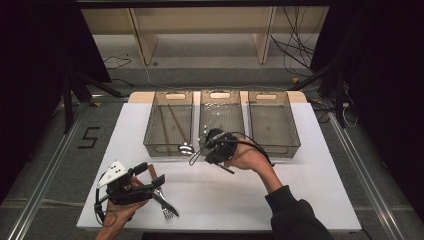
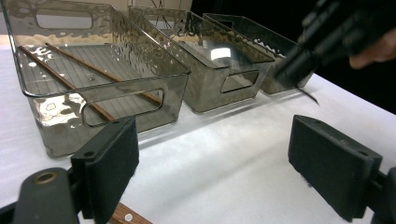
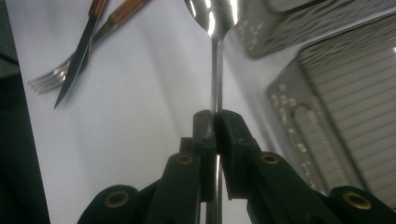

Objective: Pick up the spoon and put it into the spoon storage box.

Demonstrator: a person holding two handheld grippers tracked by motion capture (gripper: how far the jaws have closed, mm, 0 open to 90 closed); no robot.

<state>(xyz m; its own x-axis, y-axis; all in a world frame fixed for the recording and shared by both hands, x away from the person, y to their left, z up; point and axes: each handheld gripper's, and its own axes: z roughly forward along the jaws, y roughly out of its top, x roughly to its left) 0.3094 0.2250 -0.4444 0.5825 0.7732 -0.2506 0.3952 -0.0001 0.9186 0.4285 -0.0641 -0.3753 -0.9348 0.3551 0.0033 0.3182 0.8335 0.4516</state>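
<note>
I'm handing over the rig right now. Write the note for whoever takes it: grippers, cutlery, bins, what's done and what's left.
Right gripper: shut on the thin handle of a shiny metal spoon, held up near the front of the bins.
Left gripper: open, holding nothing, low over the white table.
Left smoky clear plastic bin: two brown wooden chopsticks inside. The middle bin and right bin look empty.
On the table by the left gripper: a wooden-handled fork and a wooden-handled knife, crossed.
Likely left: drop the spoon in a bin, then sort fork and knife.
</note>
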